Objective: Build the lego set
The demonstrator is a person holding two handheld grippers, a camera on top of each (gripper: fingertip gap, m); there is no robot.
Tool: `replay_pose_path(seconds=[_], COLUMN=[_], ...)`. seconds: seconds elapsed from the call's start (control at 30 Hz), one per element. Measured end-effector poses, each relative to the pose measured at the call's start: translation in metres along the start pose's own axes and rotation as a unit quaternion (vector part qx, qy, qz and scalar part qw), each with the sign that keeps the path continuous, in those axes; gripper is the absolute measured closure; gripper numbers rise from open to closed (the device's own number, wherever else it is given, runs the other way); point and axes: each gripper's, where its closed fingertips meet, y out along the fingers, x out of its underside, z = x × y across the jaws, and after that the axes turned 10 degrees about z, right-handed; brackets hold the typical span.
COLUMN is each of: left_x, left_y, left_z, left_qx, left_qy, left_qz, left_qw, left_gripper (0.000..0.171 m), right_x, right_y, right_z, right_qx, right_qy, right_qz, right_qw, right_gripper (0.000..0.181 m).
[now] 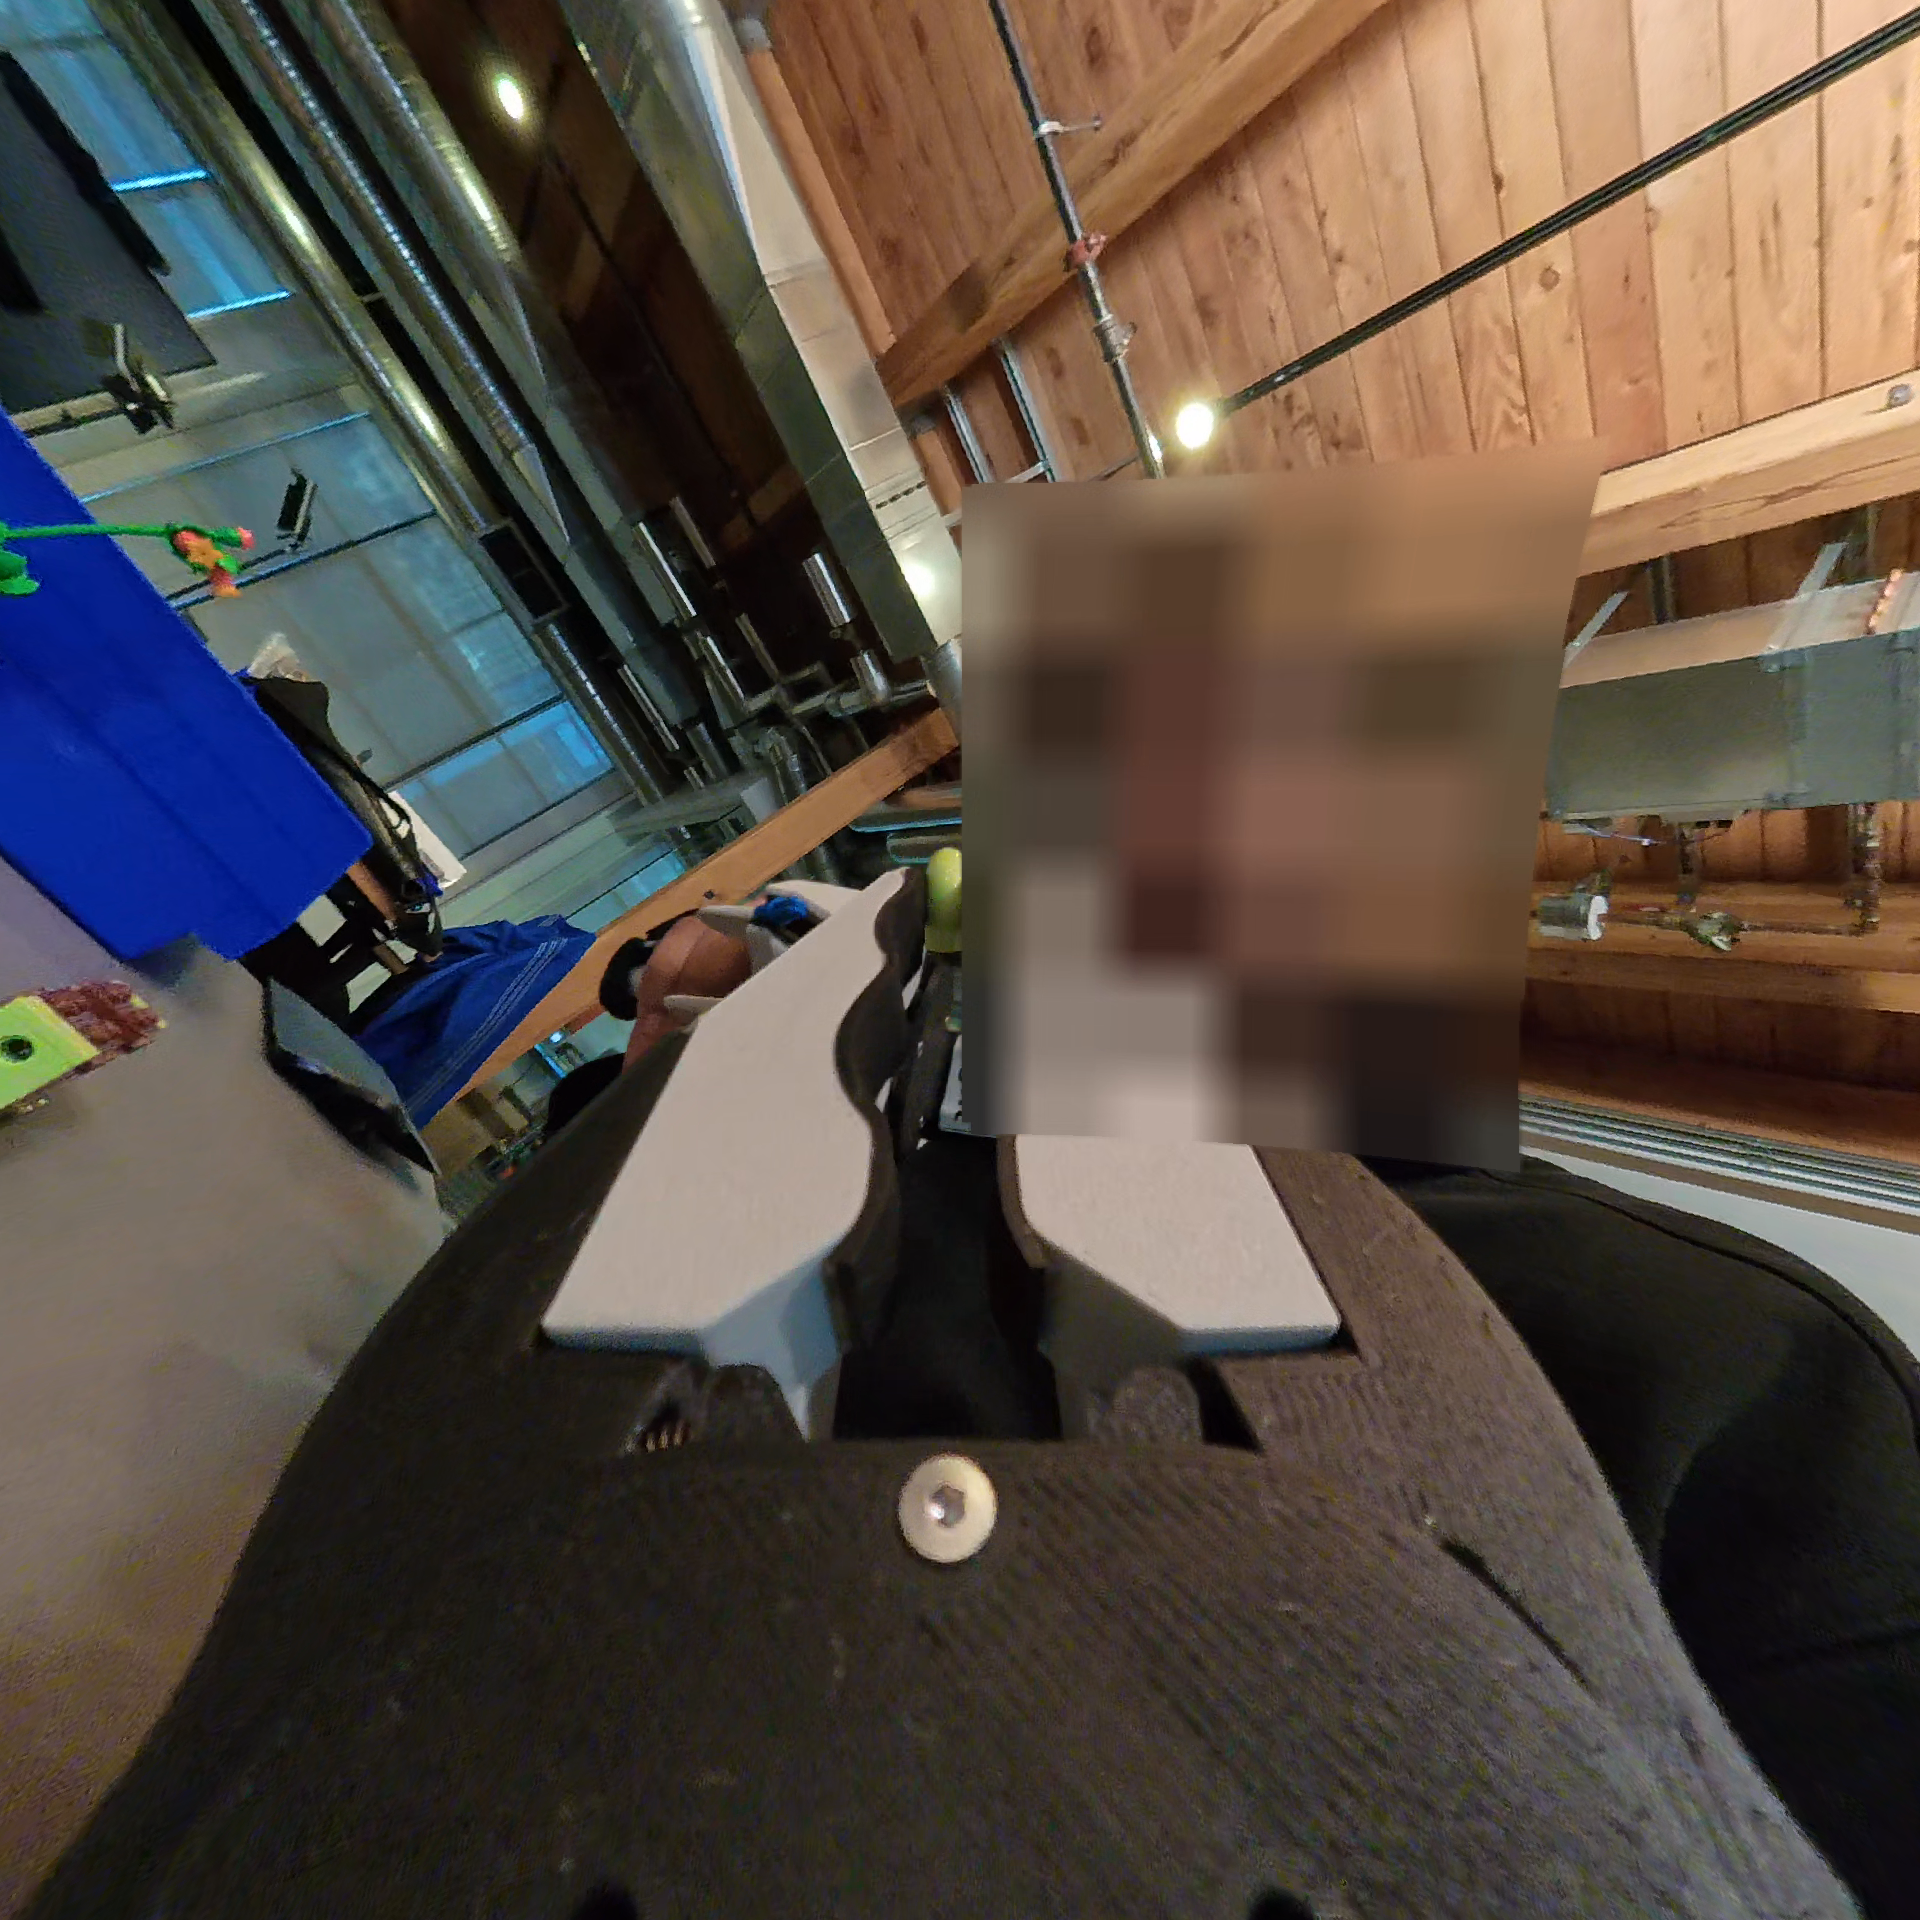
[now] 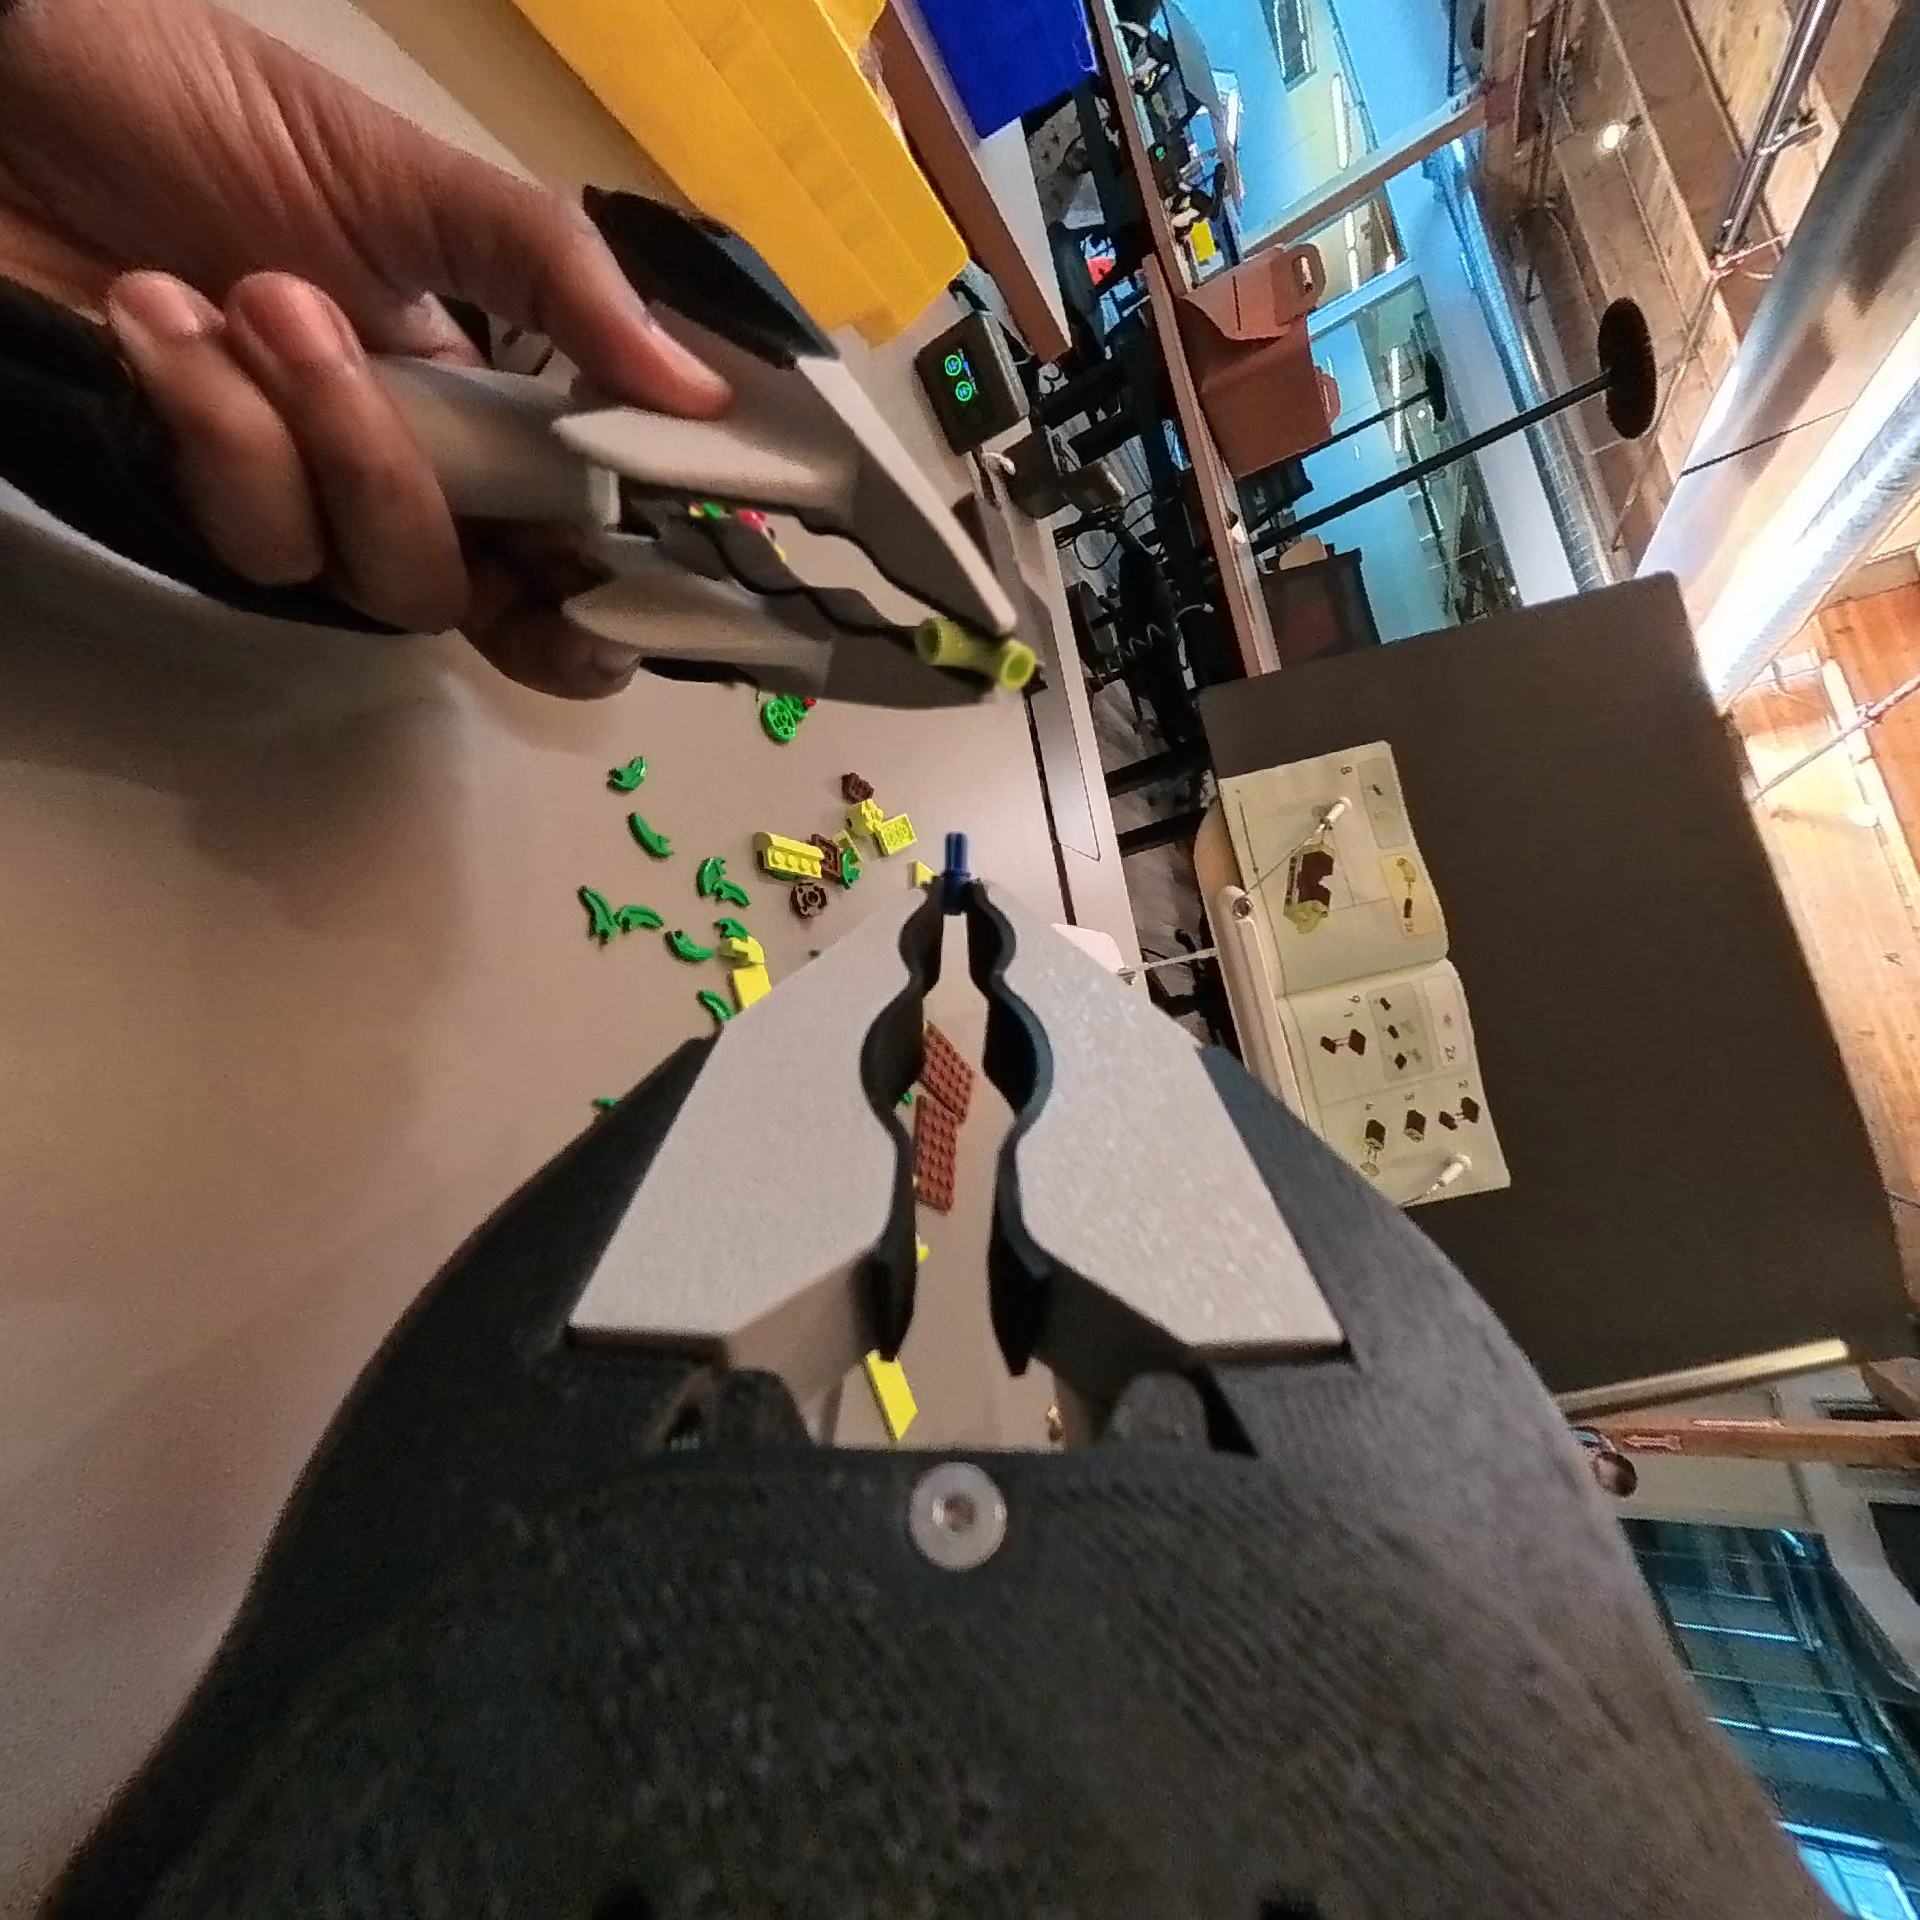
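My right gripper (image 2: 954,902) is shut on a small blue pin (image 2: 954,864) that sticks out past its tips, held above the table (image 2: 260,935). My left gripper (image 2: 992,652), held by a hand (image 2: 260,312), is shut on a lime green tube (image 2: 977,657) up and left of the pin, a short gap away. In the left wrist view the left gripper (image 1: 928,935) points up at a person, with the lime tube (image 1: 943,896) at its tips. One fingertip is hidden behind the blurred patch. The blue pin (image 1: 779,912) shows just left of it.
Green leaf pieces (image 2: 644,914), lime bricks (image 2: 790,857), brown plates (image 2: 940,1112) and a yellow tile (image 2: 891,1392) lie loose on the table. An open instruction booklet (image 2: 1351,977) stands at the right. Yellow bins (image 2: 769,125) and a blue bin (image 1: 135,769) sit at the table's back. There is about 4 cm between the tips of the two grippers.
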Motion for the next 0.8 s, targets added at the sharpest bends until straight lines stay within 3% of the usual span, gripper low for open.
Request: replay_pose_path(seconds=[0.03, 0.2, 0.43, 0.6, 0.8], left_x=[0.000, 0.001, 0.007, 0.013, 0.019], left_y=[0.001, 0.004, 0.003, 0.001, -0.007], left_z=[-0.002, -0.004, -0.018, -0.033, -0.041], left_qx=[-0.006, -0.017, -0.096, -0.186, -0.245], left_qy=[0.003, 0.008, 0.065, 0.161, 0.246], left_qz=[-0.004, -0.004, -0.030, -0.084, -0.145], left_qw=[1.000, 1.000, 0.993, 0.966, 0.926], left_gripper=[0.166, 0.164, 0.166, 0.166, 0.166], right_x=[0.000, 0.001, 0.001, 0.003, 0.002], right_y=[-0.001, -0.004, -0.006, -0.006, -0.010], right_z=[0.001, 0.006, 0.004, -0.002, -0.013], right_qx=[0.001, 0.010, 0.010, -0.015, -0.095], right_qy=[0.001, 0.002, -0.003, 0.020, 0.149], right_qz=[-0.001, -0.004, -0.003, 0.000, 0.024], right_qw=[1.000, 1.000, 1.000, 1.000, 0.984], right_gripper=[0.179, 0.179, 0.179, 0.180, 0.179])
